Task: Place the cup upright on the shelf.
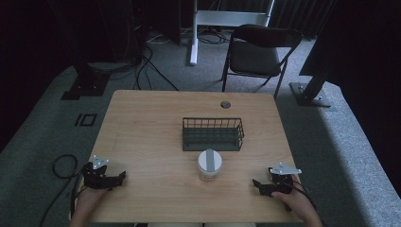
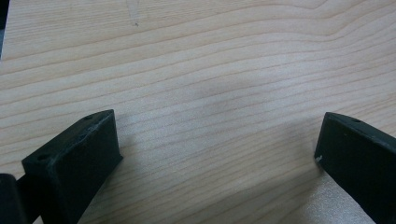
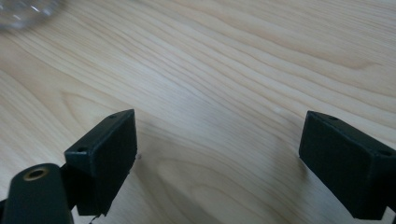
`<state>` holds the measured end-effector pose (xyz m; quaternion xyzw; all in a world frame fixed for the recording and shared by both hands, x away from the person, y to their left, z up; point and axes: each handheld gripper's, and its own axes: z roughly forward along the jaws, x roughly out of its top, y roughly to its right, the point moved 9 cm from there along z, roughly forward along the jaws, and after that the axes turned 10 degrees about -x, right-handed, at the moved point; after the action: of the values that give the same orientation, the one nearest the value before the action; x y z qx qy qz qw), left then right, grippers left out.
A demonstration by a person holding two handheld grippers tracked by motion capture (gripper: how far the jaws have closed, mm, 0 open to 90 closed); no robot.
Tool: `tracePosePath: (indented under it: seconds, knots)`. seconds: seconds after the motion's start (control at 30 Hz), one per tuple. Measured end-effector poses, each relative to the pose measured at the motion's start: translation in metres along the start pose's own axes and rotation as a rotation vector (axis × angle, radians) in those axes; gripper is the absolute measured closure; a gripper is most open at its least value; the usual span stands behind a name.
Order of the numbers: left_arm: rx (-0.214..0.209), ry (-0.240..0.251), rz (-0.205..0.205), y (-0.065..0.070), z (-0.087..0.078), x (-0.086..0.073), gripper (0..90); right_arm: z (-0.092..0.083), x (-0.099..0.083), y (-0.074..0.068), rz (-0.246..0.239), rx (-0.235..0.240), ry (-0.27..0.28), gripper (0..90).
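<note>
High view, basket (image 1: 213,134) behind cup (image 1: 209,164)

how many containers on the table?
2: a wire basket at the table's centre, and a white lidded jar just in front of it, between the two grippers.

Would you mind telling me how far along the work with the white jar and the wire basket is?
Nothing looks done: the white jar stands on the table just in front of the wire basket. Left gripper and right gripper rest open near the front corners, holding nothing. Everything remains.
</note>
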<state>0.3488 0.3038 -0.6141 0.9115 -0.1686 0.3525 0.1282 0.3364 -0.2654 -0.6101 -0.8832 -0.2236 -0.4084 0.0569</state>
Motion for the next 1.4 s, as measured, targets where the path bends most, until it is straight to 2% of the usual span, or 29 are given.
tracePosePath:
  seconds: [0.37,0.93,1.23,1.4]
  knots:
    - [0.0,0.0,0.0,0.0,0.0,0.0,0.1,0.0,0.013,-0.016,-0.041,0.033,0.018,11.1]
    - [0.0,0.0,0.0,0.0,0.0,0.0,0.1,0.01,0.033,-0.057,-0.117,0.132,0.047,11.1]
    - [0.0,0.0,0.0,0.0,0.0,0.0,0.1,0.016,0.039,-0.075,-0.156,0.167,0.053,11.1]
    - [0.0,0.0,0.0,0.0,0.0,0.0,0.1,0.018,0.045,-0.085,-0.162,0.192,0.069,11.1]
